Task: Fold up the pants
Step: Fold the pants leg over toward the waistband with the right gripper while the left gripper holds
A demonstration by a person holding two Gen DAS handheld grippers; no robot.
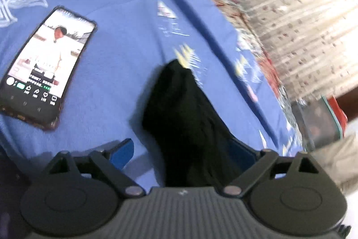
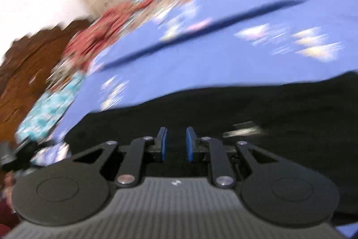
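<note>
Folding pants [image 1: 185, 118] on the bed: taking a clean hold before the turn-over

Lying dark and rumpled across the blue sheet [image 1: 111, 37], with one narrow end running up between the fingers of the left gripper [image 1: 182, 152] and the broad body spread beneath the right gripper [image 2: 176, 145]; spread about as wide as possible on the left, gripping nothing, with cloth loose against one pad and well clear of the other; drawn nearly together on the right, with only a thin dark slit between the blue pads [image 2: 162, 145]; no telling through the blur whether pinching a fold of cloth or merely poised over it.

Judging by that: mid-fold, with the hold on the left side not yet taken. Centre the open left fingers over the edge of the narrow end rather than leaving it bunched to one side; close on every layer at the hem, not on a single ply; check the right-hand pinch for real cloth before lifting; raise both ends together and level, taut enough to shed wrinkles; carry across in one slow sweep; lay edge on edge; smooth flat before letting go. Mind the phone [image 1: 44, 66] lying face up on the sheet near the pants; keep swinging cloth and the left fingers away from it, to avoid dragging or covering it.
</note>
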